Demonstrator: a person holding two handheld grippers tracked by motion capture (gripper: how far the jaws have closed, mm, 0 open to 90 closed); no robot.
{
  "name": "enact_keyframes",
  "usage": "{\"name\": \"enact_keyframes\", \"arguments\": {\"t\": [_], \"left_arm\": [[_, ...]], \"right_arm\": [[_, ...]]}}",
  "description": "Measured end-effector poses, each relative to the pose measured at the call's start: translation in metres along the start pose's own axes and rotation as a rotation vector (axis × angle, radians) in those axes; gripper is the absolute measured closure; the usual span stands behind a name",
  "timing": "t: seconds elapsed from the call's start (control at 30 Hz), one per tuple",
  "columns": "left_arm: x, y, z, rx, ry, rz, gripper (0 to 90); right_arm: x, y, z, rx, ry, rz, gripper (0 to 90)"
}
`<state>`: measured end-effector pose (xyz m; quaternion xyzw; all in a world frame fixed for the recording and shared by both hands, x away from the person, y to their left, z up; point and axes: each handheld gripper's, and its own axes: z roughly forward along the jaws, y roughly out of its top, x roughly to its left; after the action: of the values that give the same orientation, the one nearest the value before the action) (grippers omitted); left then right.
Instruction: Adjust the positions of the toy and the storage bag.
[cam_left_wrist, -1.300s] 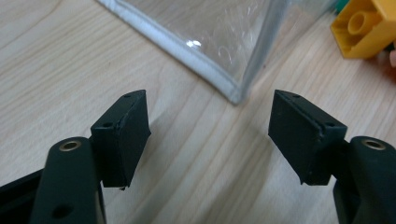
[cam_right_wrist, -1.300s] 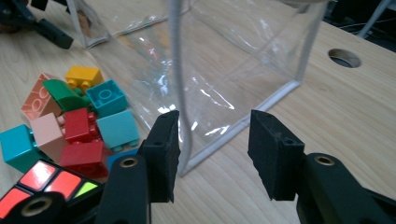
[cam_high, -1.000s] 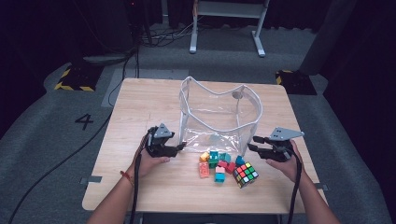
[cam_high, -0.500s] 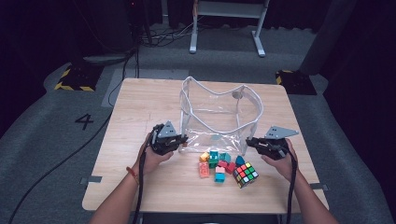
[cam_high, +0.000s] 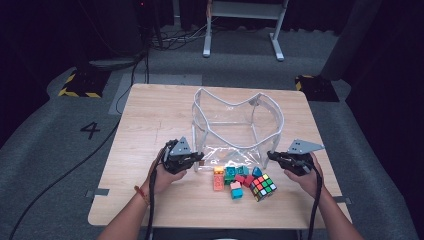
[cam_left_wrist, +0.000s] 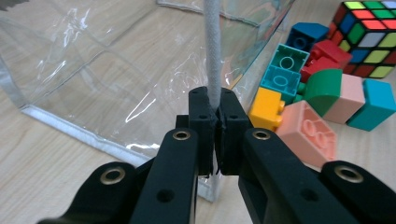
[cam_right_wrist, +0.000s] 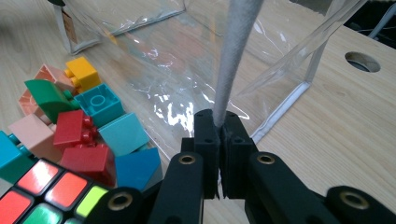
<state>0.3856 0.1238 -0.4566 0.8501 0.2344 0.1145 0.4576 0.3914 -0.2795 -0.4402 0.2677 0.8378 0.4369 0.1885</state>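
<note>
A clear plastic bag (cam_high: 235, 125) with grey-white trim stands open in the middle of the wooden table (cam_high: 150, 115). My left gripper (cam_high: 199, 159) is at its near left corner, and in the left gripper view it (cam_left_wrist: 217, 109) is shut on the bag's trim (cam_left_wrist: 213, 51). My right gripper (cam_high: 272, 155) is at the near right corner, and in the right gripper view it (cam_right_wrist: 220, 123) is likewise shut on the trim (cam_right_wrist: 236, 46). Several toy blocks (cam_high: 234, 178) and a Rubik's cube (cam_high: 263, 187) lie just in front of the bag, between the grippers.
Close to the left gripper lie an orange block (cam_left_wrist: 266, 108) and a pink block (cam_left_wrist: 308, 133). Red blocks (cam_right_wrist: 77, 133) and teal blocks (cam_right_wrist: 100, 105) lie left of the right gripper. There is a round hole (cam_right_wrist: 360, 60) in the tabletop. Bare table lies on the far left.
Both grippers have moved inward from the sides to the bag's near corners. They now pinch its trim.
</note>
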Motion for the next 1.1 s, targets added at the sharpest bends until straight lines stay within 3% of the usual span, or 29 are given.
{"name": "enact_keyframes", "arguments": {"t": [0.13, 0.3, 0.43, 0.47, 0.57, 0.6, 0.63, 0.7, 0.83, 0.97, 1.1], "left_arm": [[-0.006, -0.002, -0.001, -0.006, -0.021, -0.007, 86.7], [-0.012, -0.003, -0.004, -0.001, -0.032, 0.019, 86.3], [-0.012, -0.005, -0.007, 0.001, -0.026, 0.015, 81.7], [-0.011, -0.008, -0.009, 0.006, -0.017, 0.007, 75.7], [-0.011, -0.013, -0.011, 0.025, 0.011, 0.01, 65.1], [-0.011, -0.018, -0.014, 0.056, 0.012, 0.017, 63.7], [-0.012, -0.021, -0.014, 0.077, 0.032, 0.008, 60.4], [-0.012, -0.029, -0.015, 0.131, 0.083, 0.012, 46.1], [-0.009, -0.046, -0.02, 0.177, 0.114, -0.035, 30.1], [-0.006, -0.056, -0.024, 0.206, 0.12, -0.062, 23.6], [-0.003, -0.066, -0.029, 0.197, 0.133, -0.096, 22.5]], "right_arm": [[0.003, -0.004, -0.006, 0.001, 0.005, 0.0, 87.1], [0.009, -0.007, -0.012, 0.003, -0.001, -0.008, 86.9], [0.01, -0.008, -0.014, 0.01, -0.015, 0.002, 78.1], [0.011, -0.011, -0.018, 0.019, -0.014, 0.008, 69.8], [0.011, -0.014, -0.022, 0.018, -0.029, 0.015, 64.7], [0.011, -0.018, -0.028, 0.008, -0.038, 0.037, 55.9], [0.011, -0.019, -0.031, 0.01, -0.039, 0.038, 53.8], [0.012, -0.023, -0.038, 0.005, -0.027, 0.051, 47.9], [0.019, -0.028, -0.051, -0.001, 0.001, 0.075, 36.9], [0.031, -0.031, -0.056, -0.014, 0.026, 0.083, 31.3], [0.042, -0.034, -0.057, -0.026, 0.049, 0.096, 26.3]]}}
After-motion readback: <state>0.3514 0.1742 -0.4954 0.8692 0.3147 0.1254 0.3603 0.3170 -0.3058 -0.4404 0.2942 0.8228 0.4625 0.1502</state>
